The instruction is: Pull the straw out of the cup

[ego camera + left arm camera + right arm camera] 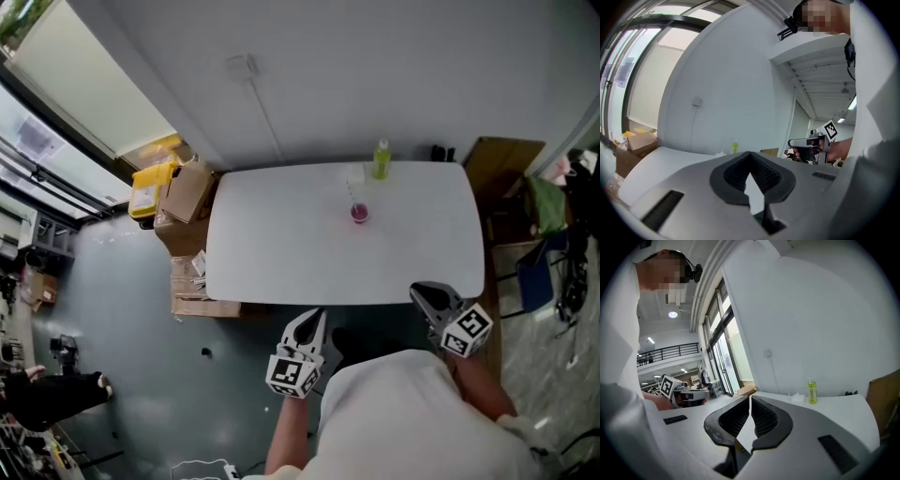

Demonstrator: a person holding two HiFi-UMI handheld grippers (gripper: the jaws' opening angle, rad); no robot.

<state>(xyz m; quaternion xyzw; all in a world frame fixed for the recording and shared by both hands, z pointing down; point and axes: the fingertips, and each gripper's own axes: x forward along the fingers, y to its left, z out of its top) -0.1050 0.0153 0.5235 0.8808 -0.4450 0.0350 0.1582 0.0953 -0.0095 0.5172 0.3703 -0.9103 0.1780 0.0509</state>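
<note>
White table against a grey wall, cup stood near a green bottle, left claw and right claw were both closed, empty.

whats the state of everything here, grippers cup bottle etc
left gripper: shut, empty, short of the white table
right gripper: shut, empty, also short of the table
cup: upright on the table, pink liquid inside, untouched
straw: too thin to make out
green bottle: upright at the table's far edge
cardboard boxes: stacked on the floor beside the table
</note>
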